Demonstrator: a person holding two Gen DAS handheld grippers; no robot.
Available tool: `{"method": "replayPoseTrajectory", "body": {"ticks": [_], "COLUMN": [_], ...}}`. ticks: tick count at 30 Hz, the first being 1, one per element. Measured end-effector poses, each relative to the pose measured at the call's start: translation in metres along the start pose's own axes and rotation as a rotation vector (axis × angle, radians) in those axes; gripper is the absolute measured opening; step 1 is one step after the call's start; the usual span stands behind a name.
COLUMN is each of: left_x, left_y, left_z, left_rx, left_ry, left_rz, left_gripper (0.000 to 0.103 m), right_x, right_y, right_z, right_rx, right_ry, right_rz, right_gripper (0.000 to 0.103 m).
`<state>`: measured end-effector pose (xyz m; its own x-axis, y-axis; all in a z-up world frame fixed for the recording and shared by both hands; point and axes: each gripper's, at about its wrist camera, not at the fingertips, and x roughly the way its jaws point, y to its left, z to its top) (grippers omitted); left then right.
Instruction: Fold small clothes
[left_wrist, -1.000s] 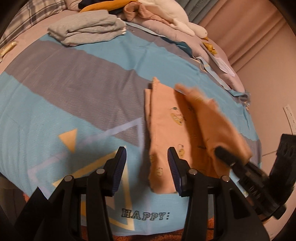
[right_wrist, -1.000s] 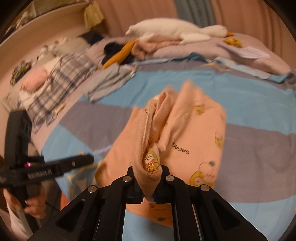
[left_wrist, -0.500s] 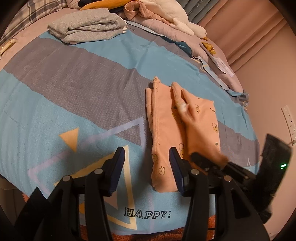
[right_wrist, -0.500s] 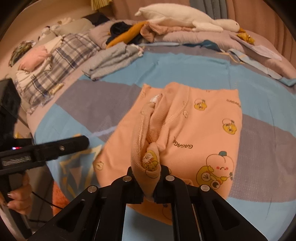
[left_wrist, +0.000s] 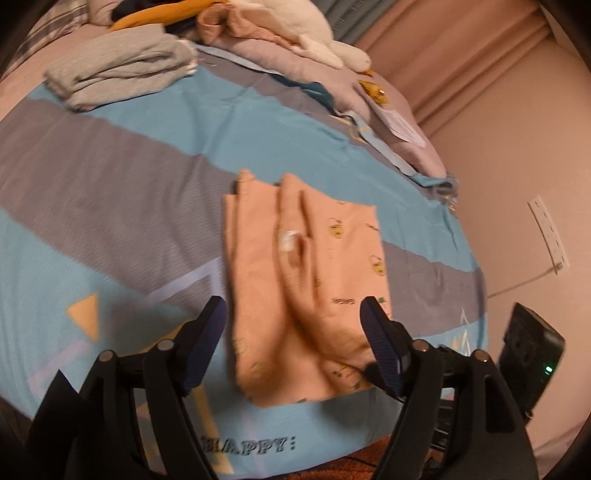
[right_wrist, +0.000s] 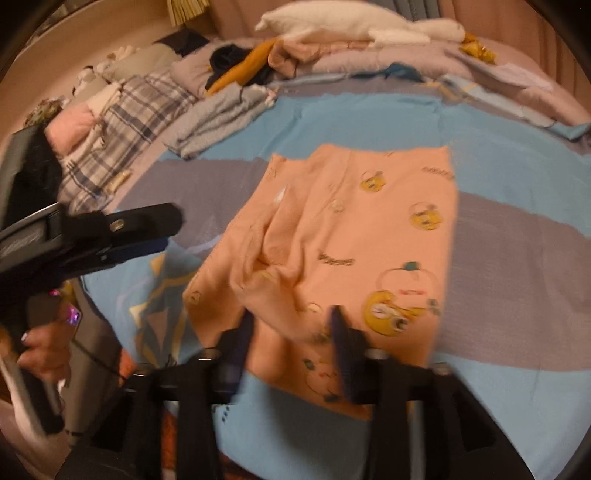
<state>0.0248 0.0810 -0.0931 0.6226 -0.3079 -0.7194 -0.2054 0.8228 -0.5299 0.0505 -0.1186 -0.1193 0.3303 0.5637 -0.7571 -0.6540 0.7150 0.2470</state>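
A small peach garment (left_wrist: 306, 258) with yellow cartoon prints lies on the blue and grey bedspread (left_wrist: 129, 184), a raised fold running down its middle. My left gripper (left_wrist: 295, 332) is open and empty, hovering over the garment's near end. My right gripper (right_wrist: 291, 343) is open, its fingers either side of the fold's near end (right_wrist: 280, 295), which lies loose on the garment (right_wrist: 369, 236). The right gripper's tip shows in the left wrist view (left_wrist: 373, 369) at the garment's near right corner. The left gripper shows in the right wrist view (right_wrist: 110, 236), at the left.
A folded grey garment (left_wrist: 122, 70) lies at the back left. Piled clothes and a white plush toy (left_wrist: 295, 26) fill the bed's far side. Plaid bedding (right_wrist: 122, 136) lies left. A wall with a socket (left_wrist: 546, 232) stands right. The bed's near edge is close.
My right gripper has opened and let go of the garment's fold, which has dropped onto the garment. My left gripper has opened wider and moved over the garment.
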Motion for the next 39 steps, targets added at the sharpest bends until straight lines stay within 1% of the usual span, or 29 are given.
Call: {"method": "replayPoseTrajectory", "body": {"ticks": [2, 6, 9, 12, 13, 15, 17, 19, 20, 22, 24, 27, 32, 35, 39], "left_x": [0.013, 0.040, 0.059, 0.076, 0.080, 0.085, 0.088, 0.092, 0.094, 0.100, 0.106, 0.100, 0.071, 0.057, 0.049], "left_y": [-0.004, -0.011, -0.016, -0.017, -0.016, -0.018, -0.019, -0.020, -0.019, -0.018, -0.017, -0.020, -0.036, -0.038, -0.028], "left_z": [0.005, 0.011, 0.016, 0.019, 0.020, 0.022, 0.025, 0.028, 0.029, 0.030, 0.030, 0.027, 0.028, 0.030, 0.026], "left_rx": [0.016, 0.027, 0.048, 0.064, 0.064, 0.066, 0.074, 0.083, 0.080, 0.077, 0.077, 0.087, 0.156, 0.181, 0.195], "left_ry": [0.030, 0.099, 0.133, 0.158, 0.164, 0.166, 0.158, 0.155, 0.156, 0.160, 0.170, 0.139, 0.055, 0.027, 0.008], "left_rz": [-0.029, -0.066, -0.051, -0.010, -0.001, -0.002, -0.003, 0.008, 0.015, 0.021, 0.029, 0.045, 0.065, 0.069, 0.127], "left_gripper": [0.076, 0.076, 0.076, 0.076, 0.075, 0.075, 0.070, 0.056, 0.051, 0.027, 0.014, 0.011, 0.011, 0.011, 0.011], "right_x": [-0.010, -0.020, -0.016, -0.013, -0.012, -0.011, -0.010, -0.009, -0.009, -0.009, -0.008, -0.005, -0.003, -0.003, -0.002], "right_y": [-0.005, -0.025, -0.038, -0.047, -0.049, -0.053, -0.057, -0.059, -0.060, -0.062, -0.062, -0.064, -0.065, -0.062, -0.058], "right_z": [-0.002, -0.005, -0.008, -0.012, -0.013, -0.017, -0.019, -0.021, -0.021, -0.022, -0.021, -0.021, -0.020, -0.019, -0.016], "right_rx": [0.008, 0.079, 0.134, 0.168, 0.178, 0.197, 0.211, 0.223, 0.226, 0.229, 0.231, 0.240, 0.243, 0.233, 0.215], "right_ry": [-0.023, -0.049, -0.042, -0.032, -0.028, -0.023, -0.020, -0.016, -0.015, -0.014, -0.015, -0.010, -0.004, -0.005, -0.008], "right_rz": [-0.013, -0.065, -0.120, -0.139, -0.144, -0.146, -0.150, -0.152, -0.152, -0.155, -0.161, -0.166, -0.162, -0.164, -0.159], "right_gripper": [0.052, 0.054, 0.054, 0.054, 0.054, 0.054, 0.054, 0.054, 0.054, 0.054, 0.054, 0.054, 0.054, 0.054, 0.054]}}
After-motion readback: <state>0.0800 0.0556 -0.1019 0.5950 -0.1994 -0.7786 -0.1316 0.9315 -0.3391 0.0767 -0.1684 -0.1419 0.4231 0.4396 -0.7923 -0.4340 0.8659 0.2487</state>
